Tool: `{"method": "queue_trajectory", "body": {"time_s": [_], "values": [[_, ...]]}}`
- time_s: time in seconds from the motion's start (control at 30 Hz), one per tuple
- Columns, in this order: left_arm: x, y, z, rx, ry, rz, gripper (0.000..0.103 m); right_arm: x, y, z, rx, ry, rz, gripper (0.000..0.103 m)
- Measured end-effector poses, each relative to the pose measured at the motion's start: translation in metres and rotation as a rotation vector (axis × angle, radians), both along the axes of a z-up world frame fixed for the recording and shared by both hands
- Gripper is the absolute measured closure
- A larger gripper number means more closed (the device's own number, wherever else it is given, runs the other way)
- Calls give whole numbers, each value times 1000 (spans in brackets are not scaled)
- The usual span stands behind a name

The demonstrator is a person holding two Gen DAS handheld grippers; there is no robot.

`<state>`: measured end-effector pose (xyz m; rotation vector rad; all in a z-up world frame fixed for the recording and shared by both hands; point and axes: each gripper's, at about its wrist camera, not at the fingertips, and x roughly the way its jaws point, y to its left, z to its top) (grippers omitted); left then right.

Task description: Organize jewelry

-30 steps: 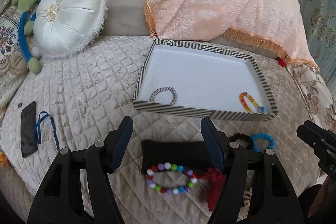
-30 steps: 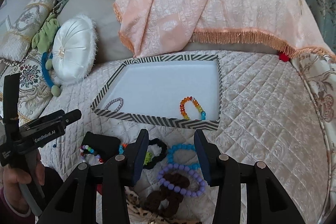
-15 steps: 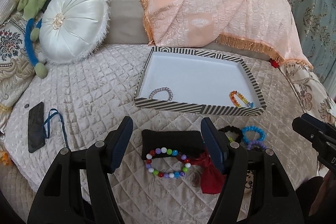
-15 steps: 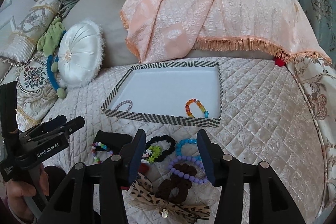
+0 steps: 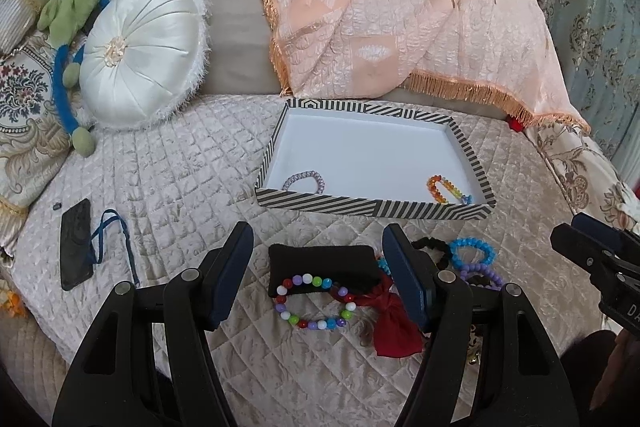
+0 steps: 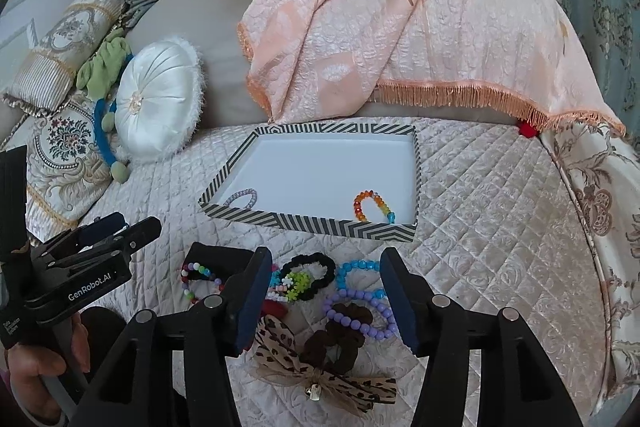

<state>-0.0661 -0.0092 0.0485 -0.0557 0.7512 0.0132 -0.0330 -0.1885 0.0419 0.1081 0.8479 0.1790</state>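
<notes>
A striped tray [image 5: 372, 207] [image 6: 312, 221] sits on the quilted bed and holds a lilac bracelet [image 5: 303, 179] [image 6: 241, 196] and an orange rainbow bracelet [image 5: 447, 189] [image 6: 372, 206]. My left gripper [image 5: 318, 275] is open and empty above a multicoloured bead bracelet [image 5: 314, 301] [image 6: 198, 281] on a black pad [image 5: 324, 265]. My right gripper [image 6: 325, 293] is open and empty above a purple bead bracelet [image 6: 360, 313], a blue bracelet [image 6: 358, 277] [image 5: 472, 253] and a black scrunchie [image 6: 308, 273].
A red bow [image 5: 394, 327], a brown scrunchie [image 6: 336, 341] and a leopard bow [image 6: 316, 379] lie near me. A black phone [image 5: 75, 243] with a blue strap lies left. A white round cushion [image 5: 140, 53] and a pink throw [image 5: 400, 15] are behind the tray.
Both grippers have pulled back and up from the tray, so more of the bed and loose jewellery shows. Both stay open and empty.
</notes>
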Motion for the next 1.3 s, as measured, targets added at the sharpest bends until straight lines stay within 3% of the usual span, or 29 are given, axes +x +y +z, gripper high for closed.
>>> {"method": "queue_trajectory", "body": {"time_s": [0.3, 1.3], "values": [[-4, -1, -2, -3, 9, -3, 36, -4, 1, 1, -9, -4, 1, 44], [3, 3, -19, -27, 50, 4, 36, 2, 0, -14, -11, 42, -10, 43]]}}
